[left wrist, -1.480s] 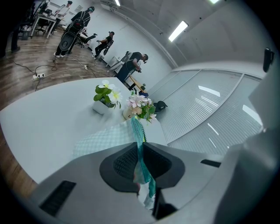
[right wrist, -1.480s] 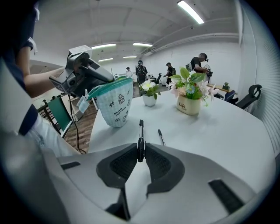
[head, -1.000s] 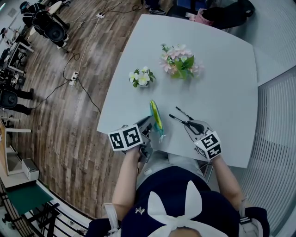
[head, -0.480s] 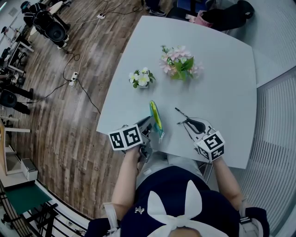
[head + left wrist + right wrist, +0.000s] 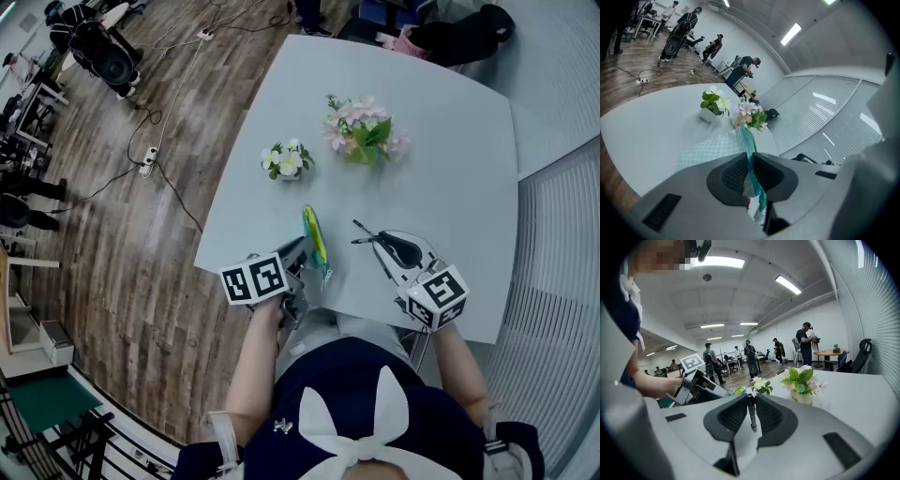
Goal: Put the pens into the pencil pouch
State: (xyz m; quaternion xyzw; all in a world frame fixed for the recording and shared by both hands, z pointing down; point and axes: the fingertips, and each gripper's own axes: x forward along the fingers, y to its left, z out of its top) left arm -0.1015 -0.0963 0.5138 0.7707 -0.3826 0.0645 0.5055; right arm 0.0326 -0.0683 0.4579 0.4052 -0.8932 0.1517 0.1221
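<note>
Pen (image 5: 752, 414) raised — slim, dark.

"Life" printed on flower pot (image 5: 798, 398)

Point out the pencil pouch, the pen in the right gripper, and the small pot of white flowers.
Green mesh pencil pouch (image 5: 316, 236): head view, middle of its upturned edge.
Slim dark pen (image 5: 752, 414): right gripper view, barrel between the jaws.
Small pot of white flowers (image 5: 286, 157): head view, the blossoms.
</note>
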